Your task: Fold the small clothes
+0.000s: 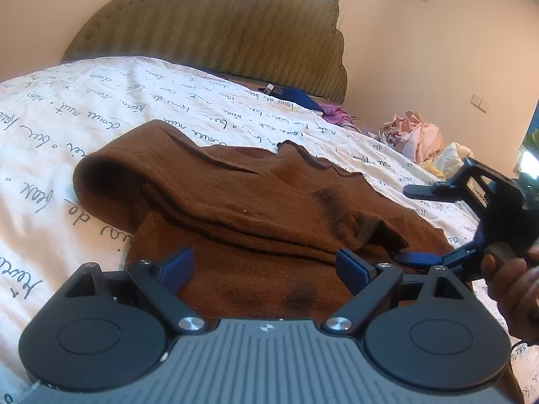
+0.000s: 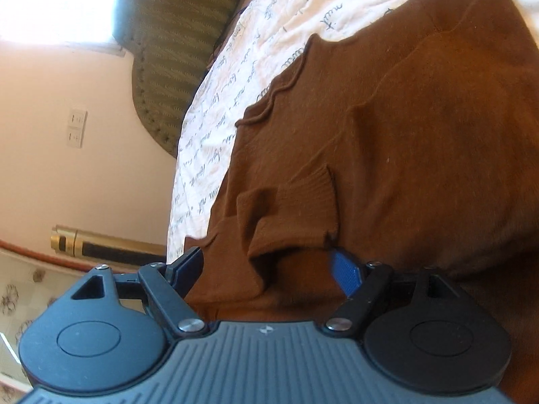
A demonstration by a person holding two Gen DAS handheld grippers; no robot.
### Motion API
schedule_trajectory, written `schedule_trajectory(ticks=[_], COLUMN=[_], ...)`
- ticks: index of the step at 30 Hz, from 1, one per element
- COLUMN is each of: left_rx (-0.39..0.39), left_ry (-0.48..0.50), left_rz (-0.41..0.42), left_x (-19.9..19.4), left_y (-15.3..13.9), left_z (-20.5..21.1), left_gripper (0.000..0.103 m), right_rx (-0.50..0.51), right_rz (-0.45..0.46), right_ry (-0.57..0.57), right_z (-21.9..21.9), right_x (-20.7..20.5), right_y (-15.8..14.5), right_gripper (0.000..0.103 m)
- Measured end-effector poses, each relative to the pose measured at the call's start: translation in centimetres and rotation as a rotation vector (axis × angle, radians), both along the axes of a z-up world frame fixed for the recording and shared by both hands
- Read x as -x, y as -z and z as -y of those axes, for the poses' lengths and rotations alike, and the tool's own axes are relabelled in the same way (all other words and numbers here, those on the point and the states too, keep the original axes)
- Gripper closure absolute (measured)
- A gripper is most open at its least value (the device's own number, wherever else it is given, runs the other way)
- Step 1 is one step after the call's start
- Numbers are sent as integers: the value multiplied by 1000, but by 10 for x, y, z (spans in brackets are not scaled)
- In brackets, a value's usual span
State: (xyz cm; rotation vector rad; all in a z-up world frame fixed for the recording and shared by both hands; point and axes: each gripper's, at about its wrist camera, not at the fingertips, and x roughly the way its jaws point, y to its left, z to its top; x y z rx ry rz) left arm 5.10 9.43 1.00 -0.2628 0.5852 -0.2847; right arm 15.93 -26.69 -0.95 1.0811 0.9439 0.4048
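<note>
A brown knit sweater (image 1: 256, 202) lies partly folded on the white bedspread with script writing (image 1: 101, 107). My left gripper (image 1: 266, 266) is open, its blue fingers spread over the sweater's near edge. My right gripper (image 1: 448, 222) shows at the right of the left wrist view, held by a hand, fingers apart at the sweater's right edge. In the right wrist view the right gripper (image 2: 269, 269) is open, with a ribbed sleeve cuff (image 2: 303, 208) of the sweater (image 2: 421, 118) bunched between its fingers.
A padded olive headboard (image 1: 215, 23) stands behind the bed. A blue item (image 1: 296, 96), purple cloth (image 1: 337, 114) and a heap of pink and yellow clothes (image 1: 421, 138) lie at the far right of the bed. Pink wall with a switch (image 2: 75, 128).
</note>
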Motion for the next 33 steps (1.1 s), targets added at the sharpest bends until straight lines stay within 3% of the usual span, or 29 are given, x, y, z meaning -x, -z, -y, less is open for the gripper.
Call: schedule_trajectory(ticks=[2,3,4,6,9,16,18,21,22,27,30,32,33], left_rx=[0,0,-1,0,1,3,3,2,0,-11,-10,25,40], left_ry=[0,0,-1,-2,-2,-1,1,2,1,-2,-26,-46,-72], left_rz=[0,-1,-3,-3,-4,-2,0,-1,-1,-5,24,60,70], left_x=[0,0,-1,-1,-1,-1,-1,-1,-1,-2,5,7,3], left_y=[0,0,0,0,0,1,1,1,1,0,-16,-30,-37], left_z=[0,0,0,0,0,0,1,1,1,4,-6,-23,-32], left_gripper=[14,14,14,14,14,14,13,13,13,14,14,9,5], right_rx=[-9,14,54,124,160,423,508,675,689,588,536,491,476], right_rz=[-3,0,-1,-24,16,329,309,230,206,170,157,191,201], right_ry=[27,41,48,58,56,103,107,125,130,106,148,181,192], right_z=[0,-2,-5,-11,-9,40,63,85,92,100,112,127,134], right_x=[-7,-9,-11,-16,-13,21,22,19,19,25,31,43,46], right_y=[3,3,3,9,10,-70,-73,-56,-48,-27,-27,-35,-35], right_gripper=[24,42,75,97,97,98,98,97,97,95,93,77,55])
